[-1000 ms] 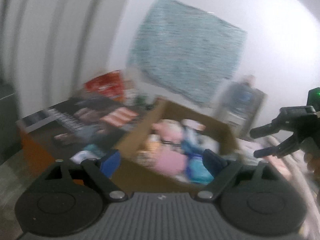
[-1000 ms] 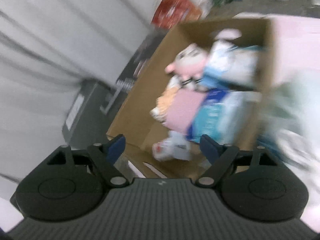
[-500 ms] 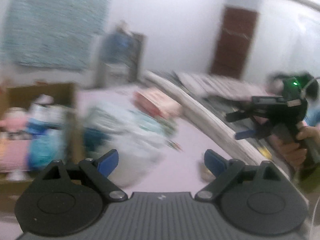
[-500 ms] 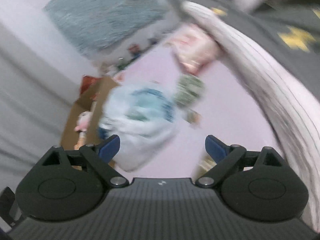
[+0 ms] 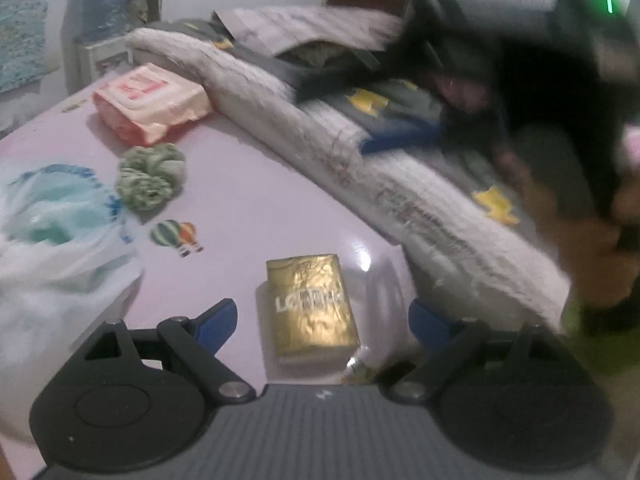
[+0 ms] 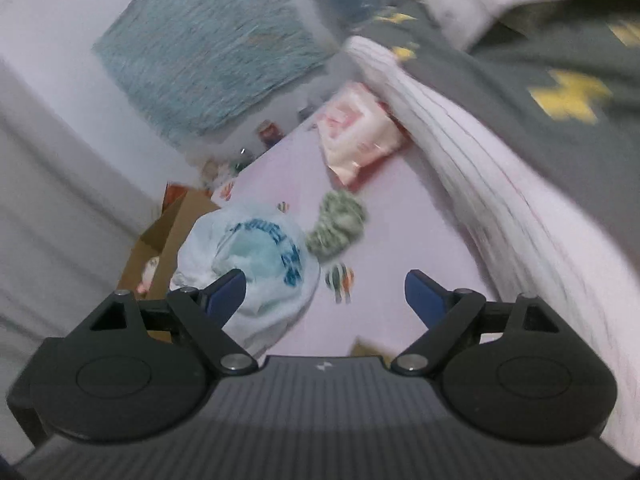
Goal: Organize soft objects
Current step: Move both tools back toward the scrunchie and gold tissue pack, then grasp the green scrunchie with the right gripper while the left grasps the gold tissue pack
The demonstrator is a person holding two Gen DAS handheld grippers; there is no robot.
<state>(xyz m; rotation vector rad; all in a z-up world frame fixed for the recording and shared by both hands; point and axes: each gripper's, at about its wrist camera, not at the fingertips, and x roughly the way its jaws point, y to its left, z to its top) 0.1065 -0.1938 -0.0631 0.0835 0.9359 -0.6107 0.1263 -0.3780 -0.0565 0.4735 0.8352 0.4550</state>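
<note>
Gold box (image 5: 312,304) on lilac tabletop (image 5: 248,184)

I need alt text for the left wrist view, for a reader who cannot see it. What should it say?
The open left gripper hangs over a pink surface with a gold packet between its jaws, untouched. Further off lie a green knitted ball, a pink-and-white pack and a white plastic bag; folded bedding runs along the right.

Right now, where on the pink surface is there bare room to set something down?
The widest bare patch lies between the green knitted piece, the gold packet and the rolled blanket. A smaller strip lies between the pink wrapped pack and the white plastic bag. The bag's side is crowded.
</note>
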